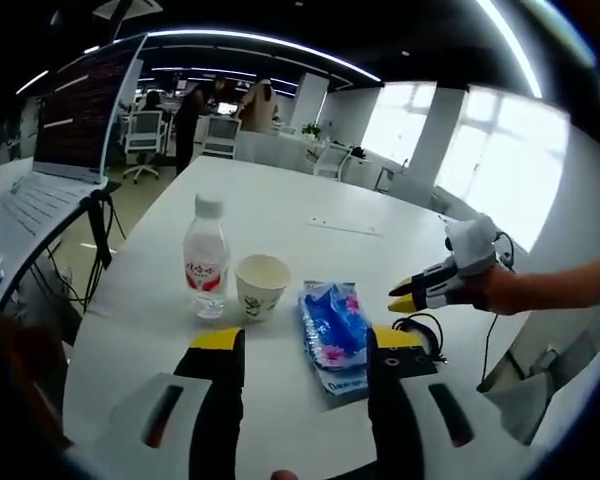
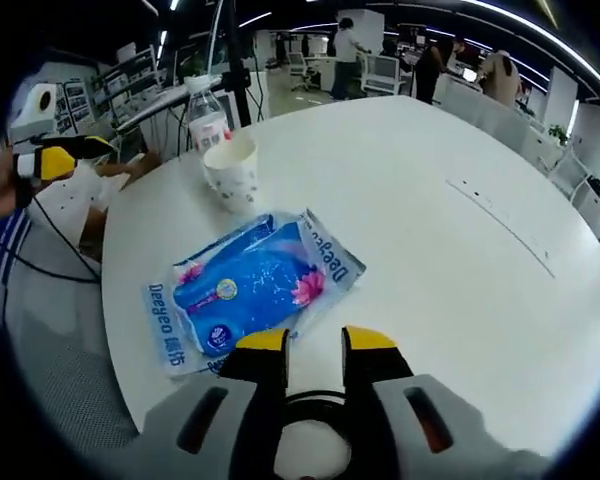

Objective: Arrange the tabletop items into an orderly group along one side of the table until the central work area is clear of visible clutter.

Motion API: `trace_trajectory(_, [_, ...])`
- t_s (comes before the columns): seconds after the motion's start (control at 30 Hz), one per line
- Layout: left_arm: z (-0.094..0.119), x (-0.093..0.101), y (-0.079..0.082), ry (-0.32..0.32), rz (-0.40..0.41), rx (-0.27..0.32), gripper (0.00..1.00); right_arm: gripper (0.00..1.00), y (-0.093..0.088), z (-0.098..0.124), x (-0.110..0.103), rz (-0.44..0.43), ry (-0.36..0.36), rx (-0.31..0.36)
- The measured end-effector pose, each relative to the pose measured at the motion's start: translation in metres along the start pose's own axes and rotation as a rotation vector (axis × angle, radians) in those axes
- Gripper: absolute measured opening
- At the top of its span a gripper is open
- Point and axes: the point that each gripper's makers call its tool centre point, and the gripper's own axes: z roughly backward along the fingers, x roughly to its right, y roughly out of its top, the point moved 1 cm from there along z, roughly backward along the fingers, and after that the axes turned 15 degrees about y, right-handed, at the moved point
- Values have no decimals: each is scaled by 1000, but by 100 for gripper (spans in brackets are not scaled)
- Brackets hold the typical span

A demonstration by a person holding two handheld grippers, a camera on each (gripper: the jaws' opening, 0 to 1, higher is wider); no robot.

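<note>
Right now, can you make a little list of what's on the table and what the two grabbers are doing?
table: white table, items near one edge
bottle: clear water bottle, upright, white cap on
cup: paper cup, upright, beside the bottle
packet: blue tissue pack, lying flat next to the cup
left gripper: left gripper, open, holding nothing, jaws on either side of the pack in its view
right gripper: right gripper, open, holding nothing, just short of the pack
</note>
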Motion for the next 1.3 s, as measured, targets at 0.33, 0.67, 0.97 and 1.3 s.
trace_trajectory(0.33, [2, -3, -2, 11, 9, -2, 48, 20, 21, -22, 5, 43, 47, -20])
trace_trajectory(0.67, [3, -8, 0, 28, 22, 2, 48, 20, 34, -36, 8, 67, 75, -44])
trace_trajectory(0.97, [7, -12, -2, 45, 35, 1, 49, 18, 46, -54, 16, 53, 112, -53])
trace_trajectory(1.3, [10, -17, -2, 61, 44, 7, 49, 4, 48, -64, 17, 75, 106, -65])
